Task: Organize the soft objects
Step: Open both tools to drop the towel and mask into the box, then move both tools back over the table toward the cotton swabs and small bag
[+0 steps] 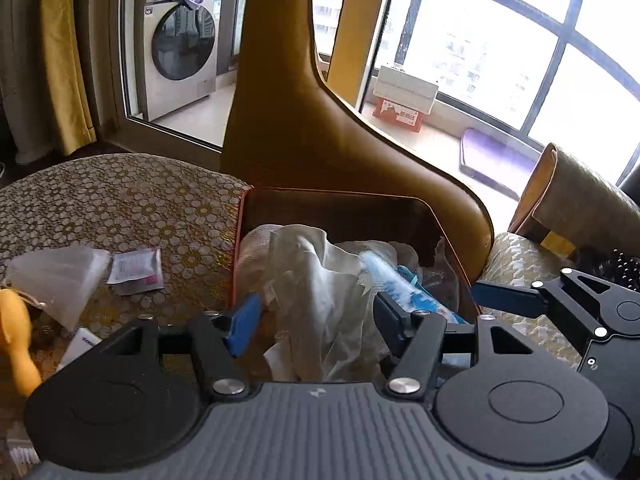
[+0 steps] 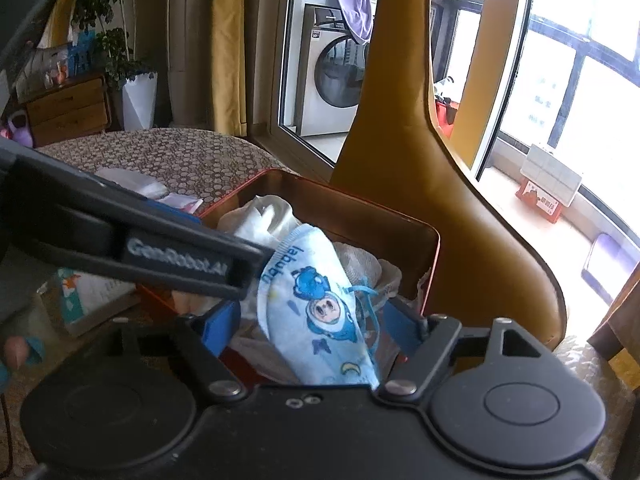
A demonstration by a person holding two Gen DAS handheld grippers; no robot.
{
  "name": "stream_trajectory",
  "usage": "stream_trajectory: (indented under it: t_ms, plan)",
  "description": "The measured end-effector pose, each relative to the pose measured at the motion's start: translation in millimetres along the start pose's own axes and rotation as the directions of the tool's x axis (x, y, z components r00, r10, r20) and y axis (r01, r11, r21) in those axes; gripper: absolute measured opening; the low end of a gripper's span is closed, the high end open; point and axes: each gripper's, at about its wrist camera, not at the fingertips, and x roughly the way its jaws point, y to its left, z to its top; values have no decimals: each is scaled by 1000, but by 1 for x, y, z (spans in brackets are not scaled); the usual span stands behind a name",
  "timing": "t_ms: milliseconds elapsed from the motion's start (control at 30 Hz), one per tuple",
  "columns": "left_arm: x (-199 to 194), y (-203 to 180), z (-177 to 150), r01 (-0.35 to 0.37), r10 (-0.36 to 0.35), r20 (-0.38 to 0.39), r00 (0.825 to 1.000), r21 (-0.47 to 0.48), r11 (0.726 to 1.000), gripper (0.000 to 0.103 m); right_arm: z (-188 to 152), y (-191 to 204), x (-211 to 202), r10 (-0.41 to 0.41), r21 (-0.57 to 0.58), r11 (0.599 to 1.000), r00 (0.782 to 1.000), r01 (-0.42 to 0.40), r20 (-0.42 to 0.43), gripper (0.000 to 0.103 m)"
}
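A dark brown box with a red rim (image 1: 240,240) (image 2: 434,248) sits on the patterned tablecloth and holds white tissues and cloths (image 1: 316,280) (image 2: 268,216). A blue cartoon face mask (image 2: 316,304) (image 1: 396,284) lies on top of the pile. My left gripper (image 1: 316,320) is open above the box, with crumpled white tissue between its blue fingers but not clamped. My right gripper (image 2: 312,328) is open, its fingers on either side of the mask. The left gripper's arm (image 2: 120,236) crosses the right wrist view, and the right gripper's finger (image 1: 508,298) shows at right in the left wrist view.
A tan leather chair back (image 1: 288,100) rises just behind the box. On the cloth to the left lie a clear plastic bag (image 1: 60,276), a small sachet (image 1: 136,270) and a yellow object (image 1: 16,340). A printed packet (image 2: 88,296) lies left of the box.
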Motion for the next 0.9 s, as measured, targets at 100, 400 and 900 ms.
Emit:
stream_trajectory:
  t_ms: [100,400,900]
  plan:
    - [-12,5,0,-1,1,11,1000,-11,1000,62,2,-1,-7,14,29,999,1000,-14,15,87]
    - [-65,20,-5,-11,12,56,998,-27,1000,63,7,-1,-45,44,99,994,997,-50,62,91]
    - [-174,43,-36,-20,23,147,989,-19,1000,70,9,43,-117,133,128,980,979,-153,153,97]
